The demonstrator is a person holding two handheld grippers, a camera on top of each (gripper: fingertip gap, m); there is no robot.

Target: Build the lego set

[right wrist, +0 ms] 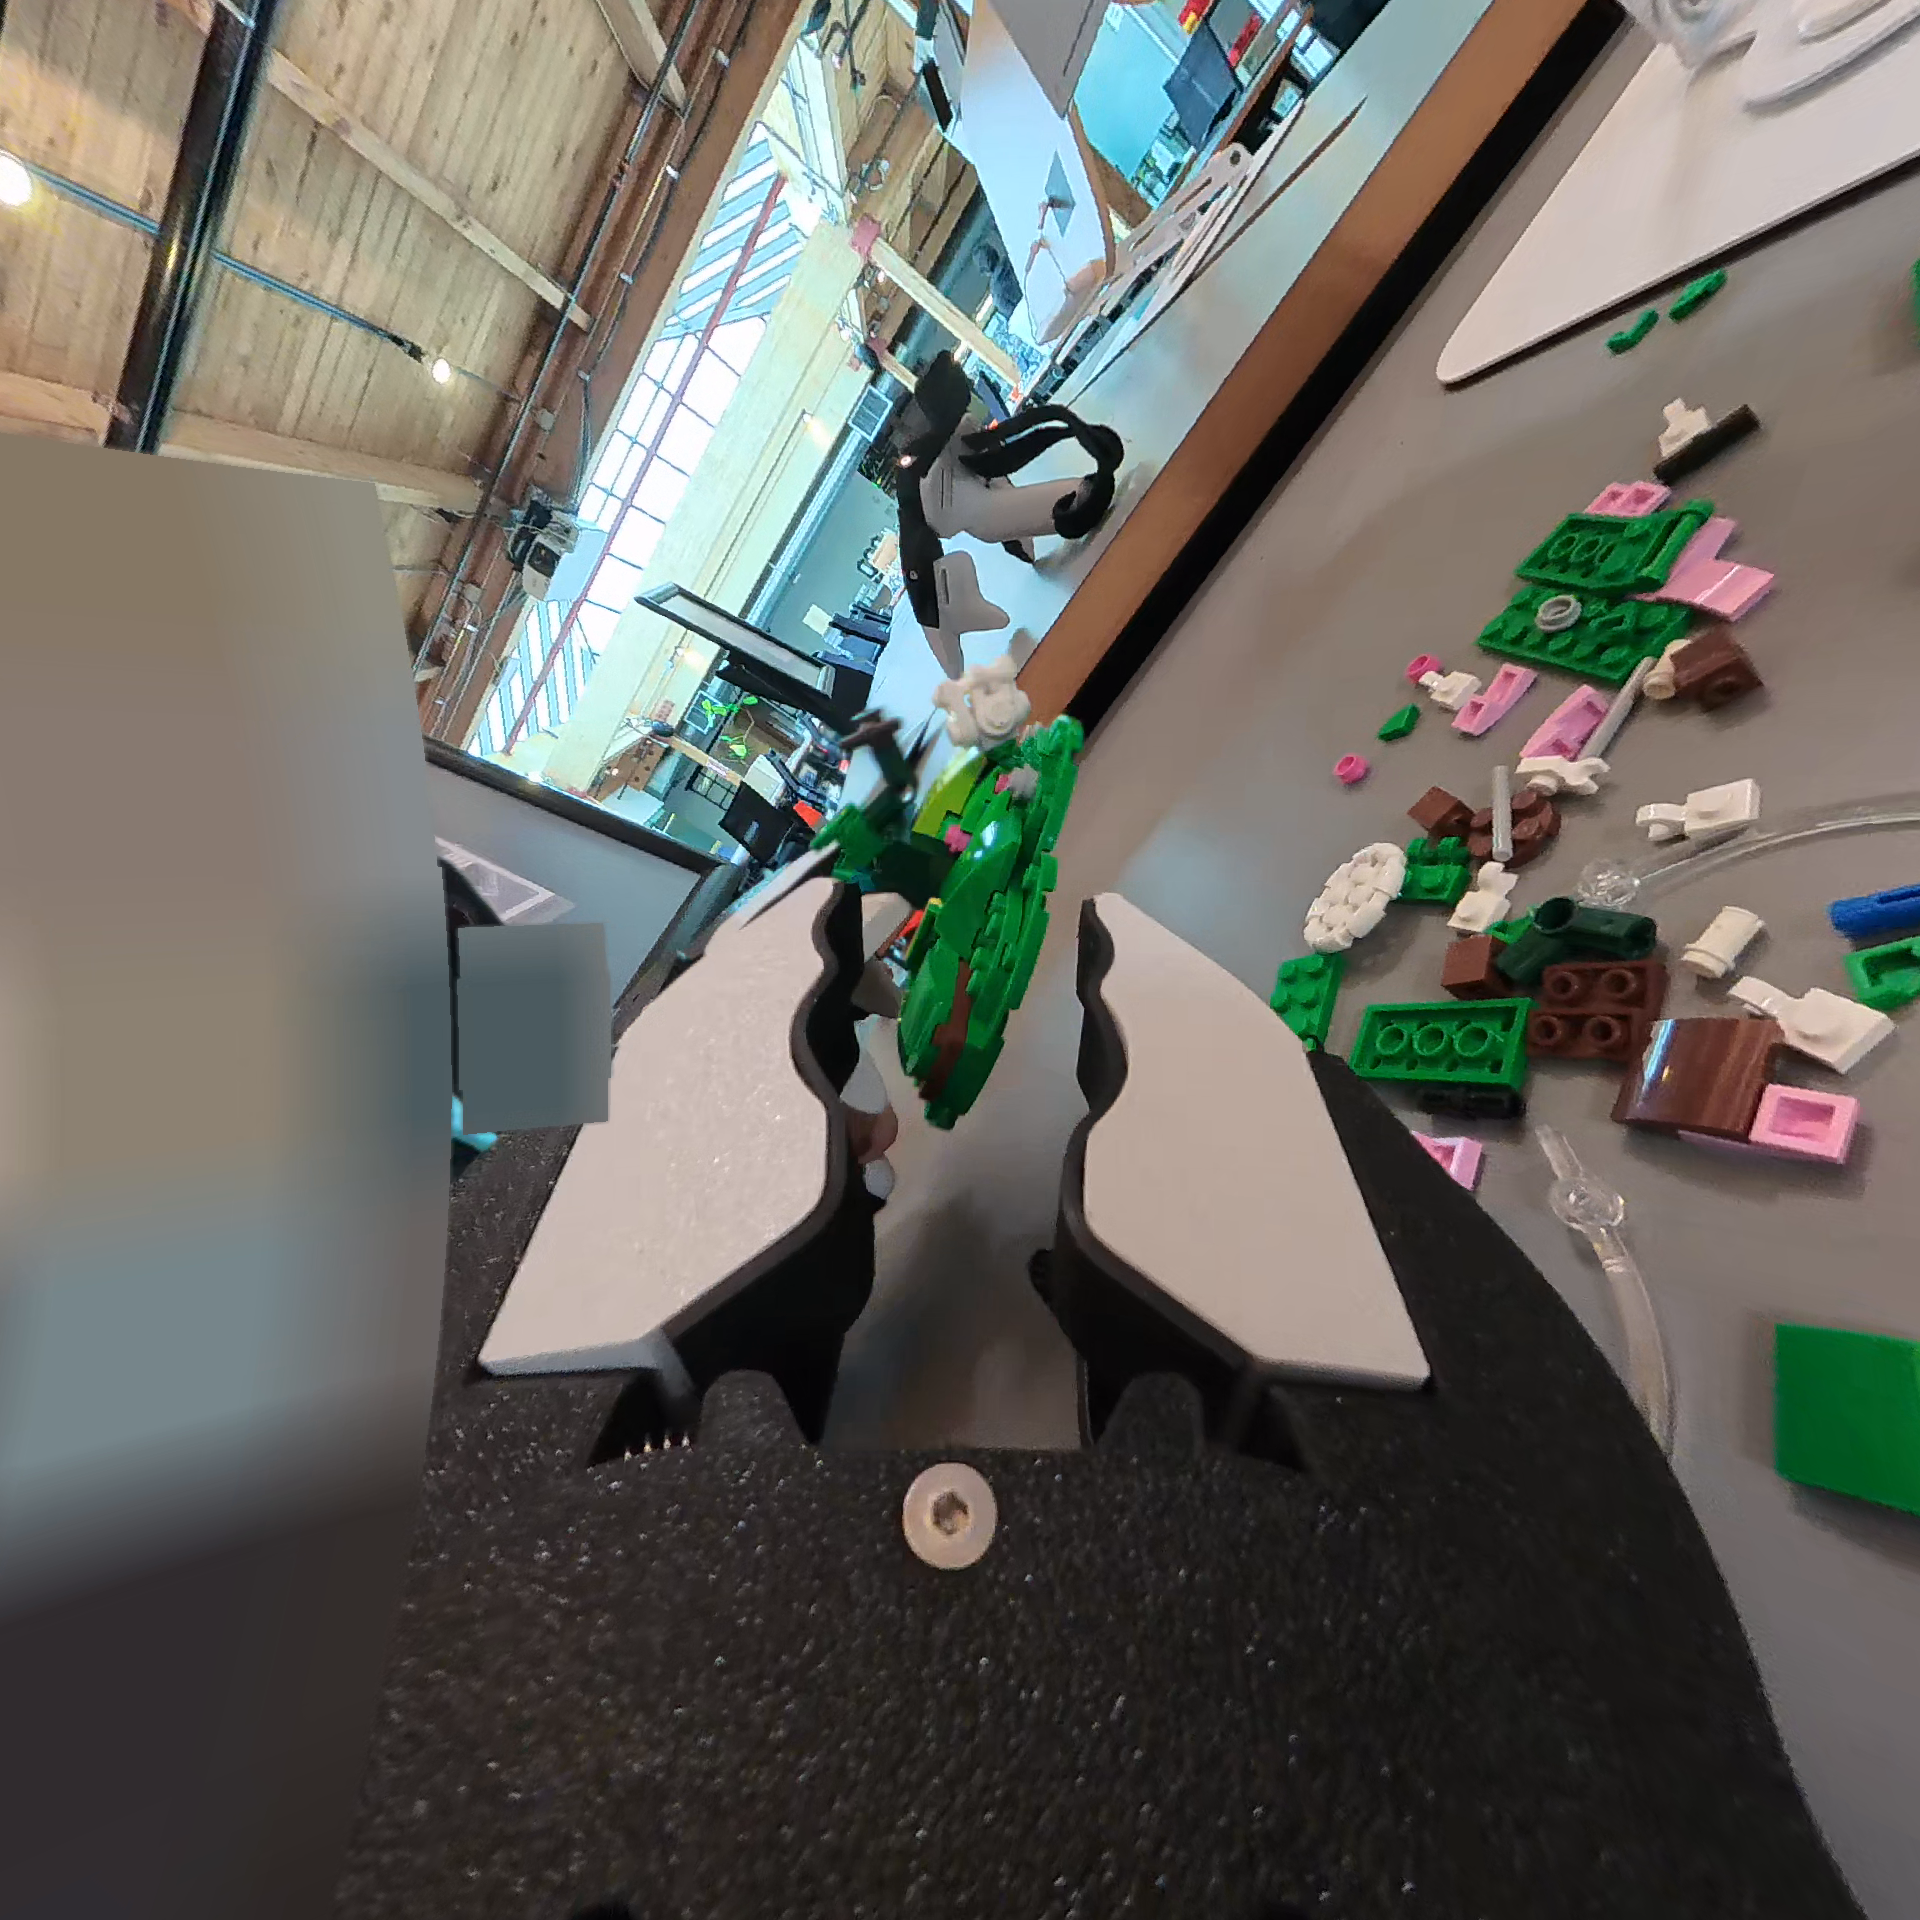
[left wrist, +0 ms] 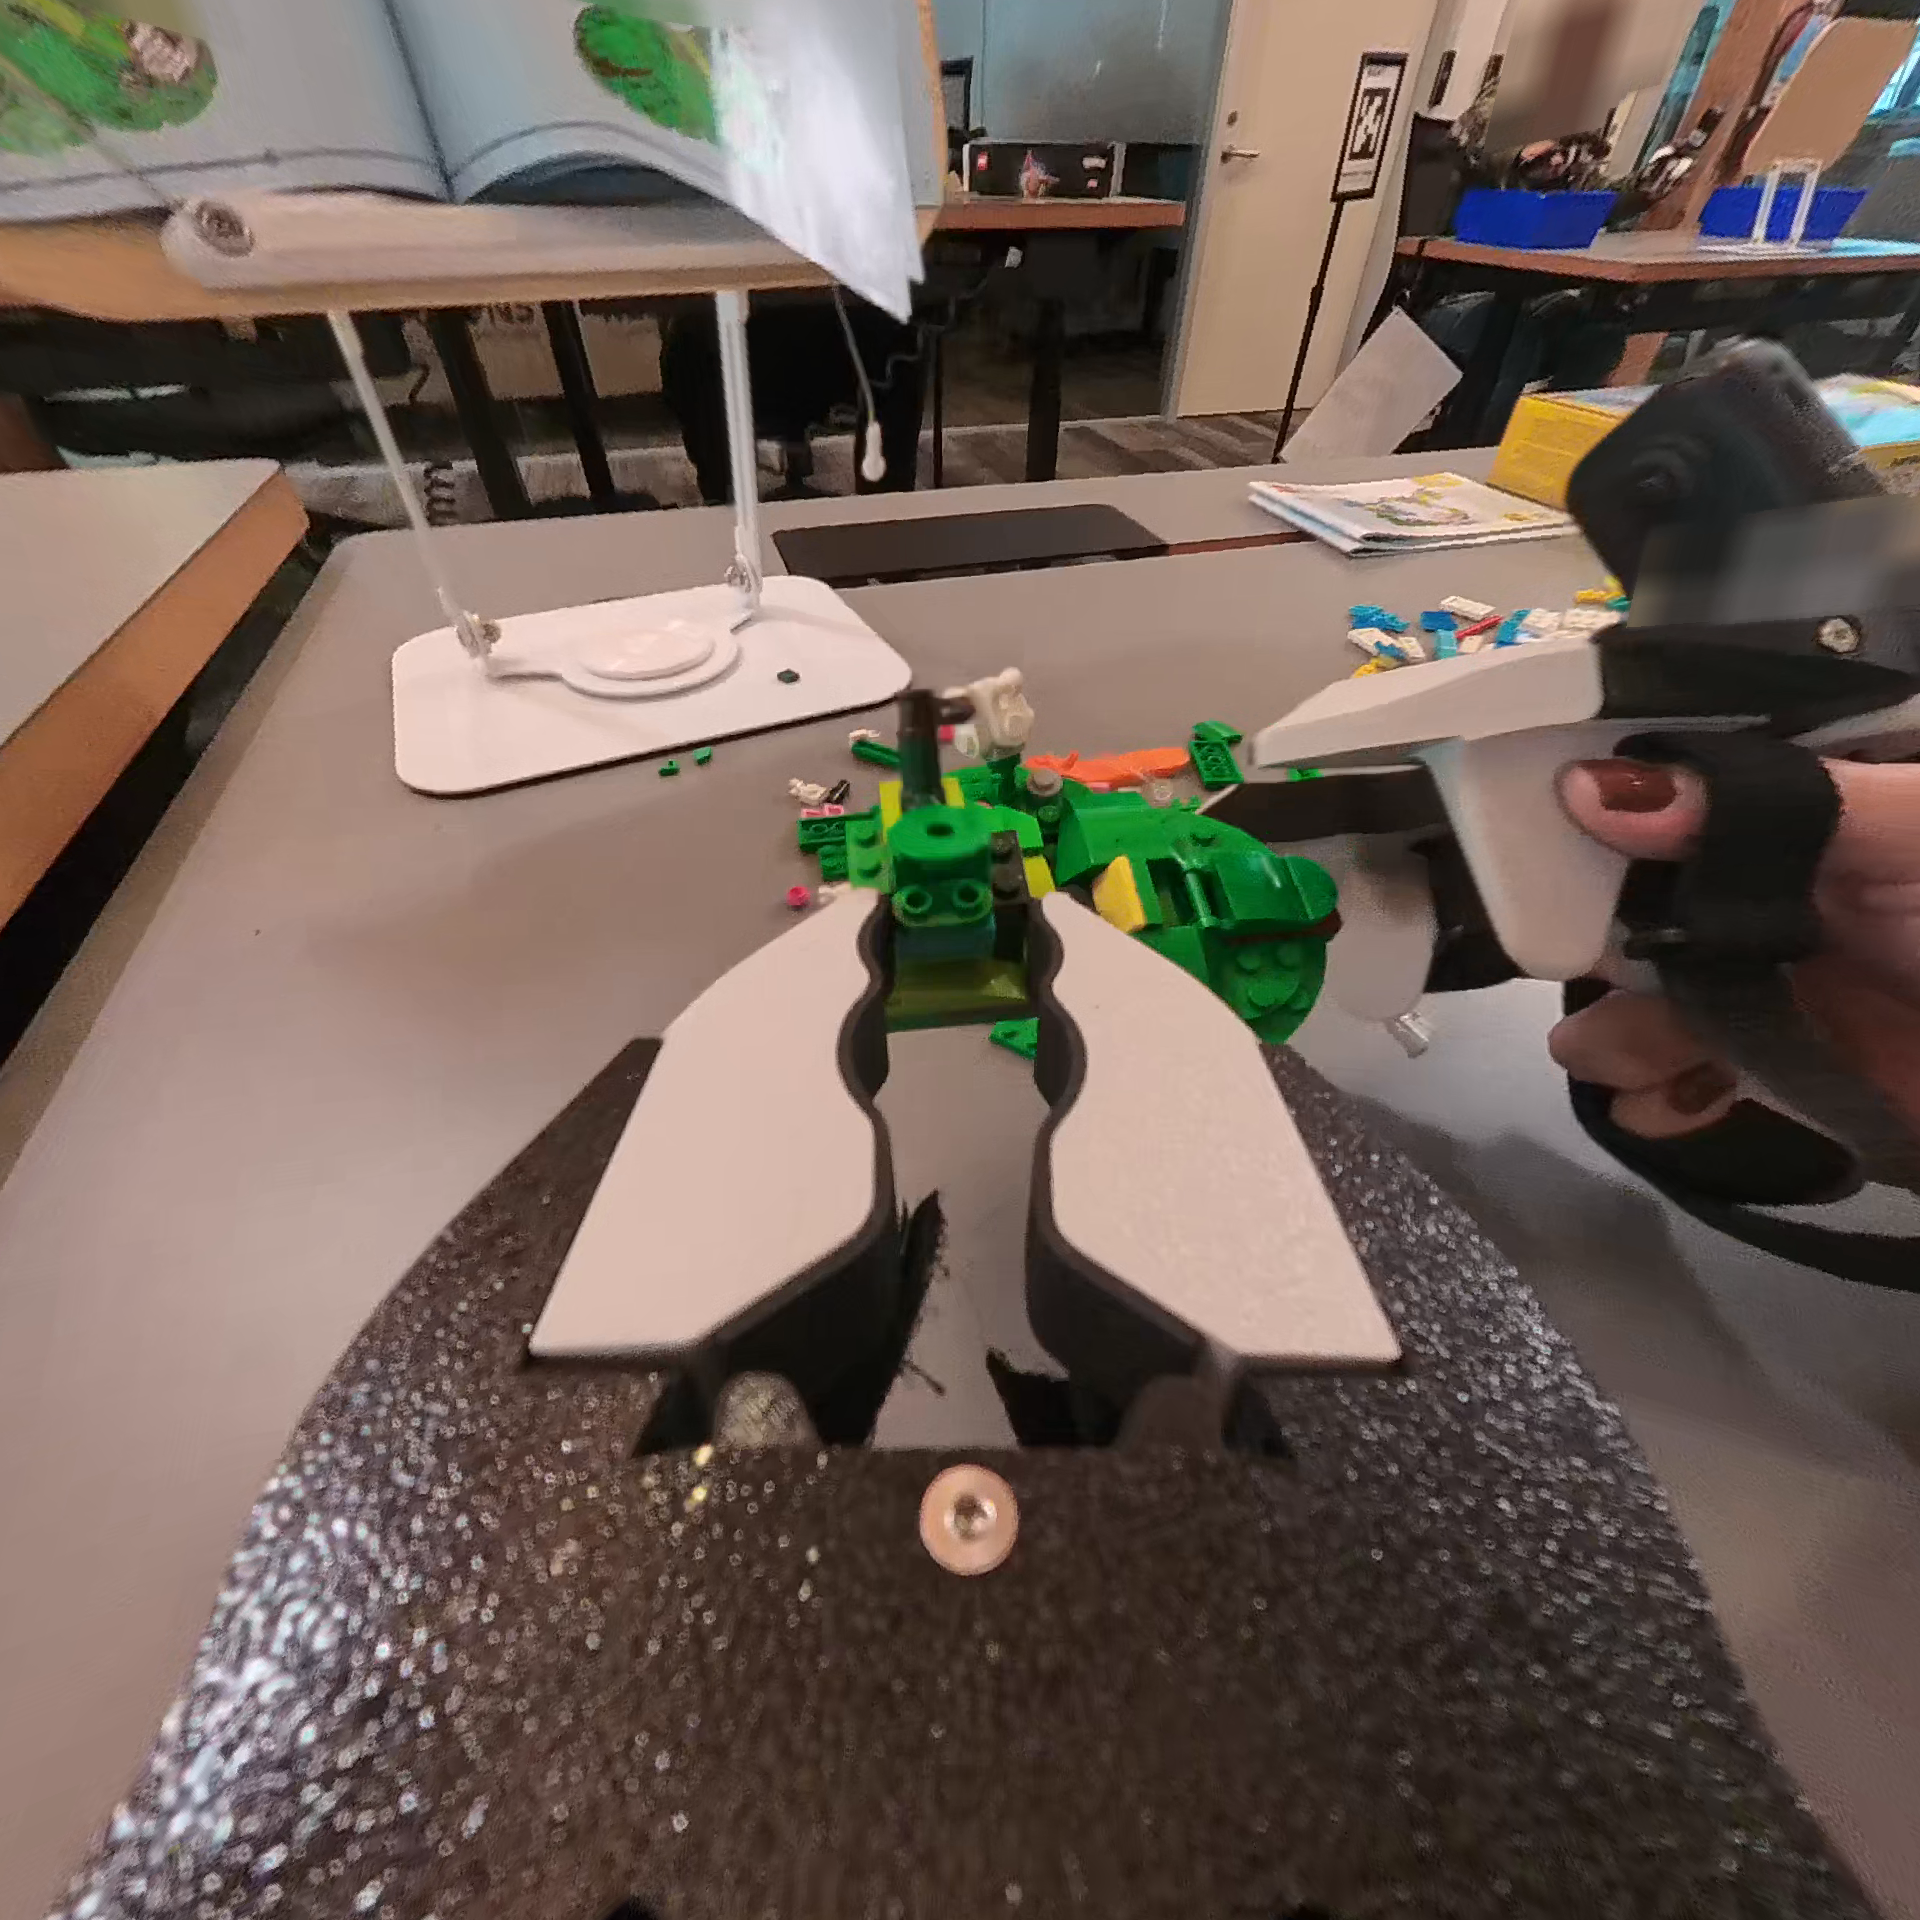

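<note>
A green lego model stands on the grey table. It has a round green leaf base, a stacked green, blue and lime core, and a dark stem with a white flower. My left gripper is shut on the stacked core. My right gripper comes in from the right, rolled on its side in a gloved hand. In the right wrist view my right gripper is open, and the round green base sits edge-on between its tips, apart from the right finger.
Loose green, brown, pink and white pieces and a clear tube lie right of the model. A white stand holds an open instruction book behind it. Blue and white pieces and a booklet lie at the far right. The tips of one gripper are about 6 cm away from the tips of the other.
</note>
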